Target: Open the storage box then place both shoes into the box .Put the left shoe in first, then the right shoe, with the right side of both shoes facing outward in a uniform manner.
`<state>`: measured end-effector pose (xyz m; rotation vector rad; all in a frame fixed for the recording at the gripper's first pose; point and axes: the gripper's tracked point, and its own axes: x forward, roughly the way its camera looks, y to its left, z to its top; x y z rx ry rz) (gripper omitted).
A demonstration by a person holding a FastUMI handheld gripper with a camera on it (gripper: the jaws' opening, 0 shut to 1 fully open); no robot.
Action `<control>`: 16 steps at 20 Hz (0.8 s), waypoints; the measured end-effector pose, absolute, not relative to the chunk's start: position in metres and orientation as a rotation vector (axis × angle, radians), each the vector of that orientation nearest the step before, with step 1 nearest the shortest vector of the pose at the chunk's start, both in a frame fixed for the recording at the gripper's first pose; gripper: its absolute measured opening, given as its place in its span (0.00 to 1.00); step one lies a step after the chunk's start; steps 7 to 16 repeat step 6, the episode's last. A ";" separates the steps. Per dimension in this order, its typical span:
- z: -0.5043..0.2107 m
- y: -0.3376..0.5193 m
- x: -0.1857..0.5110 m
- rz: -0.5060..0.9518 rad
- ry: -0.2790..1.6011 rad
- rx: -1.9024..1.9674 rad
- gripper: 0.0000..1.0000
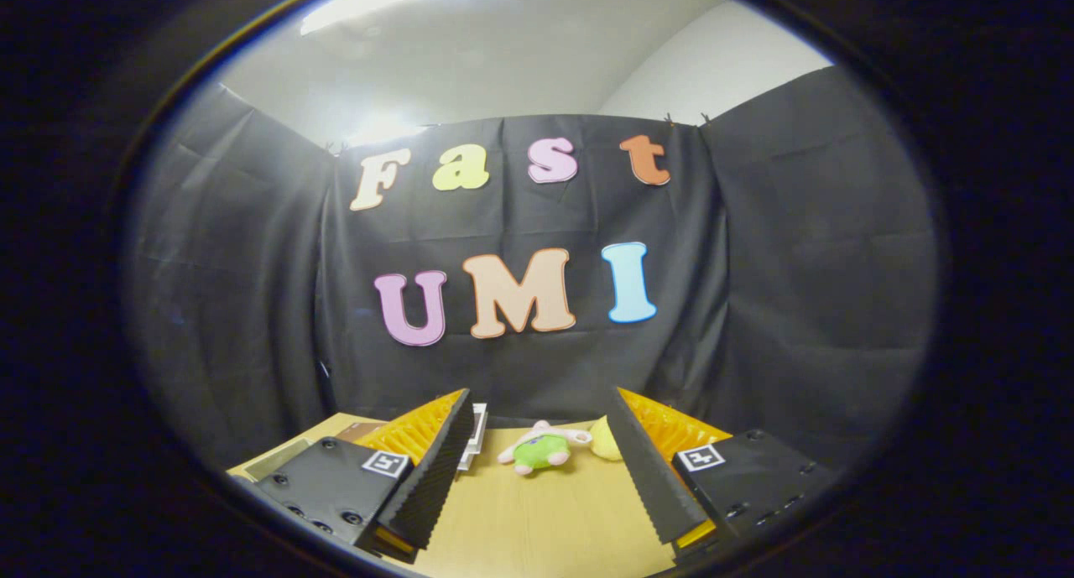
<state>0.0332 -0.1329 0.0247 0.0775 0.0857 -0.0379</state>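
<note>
tool (pixel 541 444) open above table (pixel 537 519); plush toy (pixel 541 450) partly hidden.

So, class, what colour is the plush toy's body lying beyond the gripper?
Green, with pale pink limbs: plush toy, gripper view, beyond the open gripper.

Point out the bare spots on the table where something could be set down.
Bare wood lies between the open fingers, up to the plush toy. It is crowded beyond: the toy, a yellow thing beside it, and a white item behind one finger.
</note>
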 end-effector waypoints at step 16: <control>0.026 -0.133 0.038 -0.041 0.073 0.068 0.99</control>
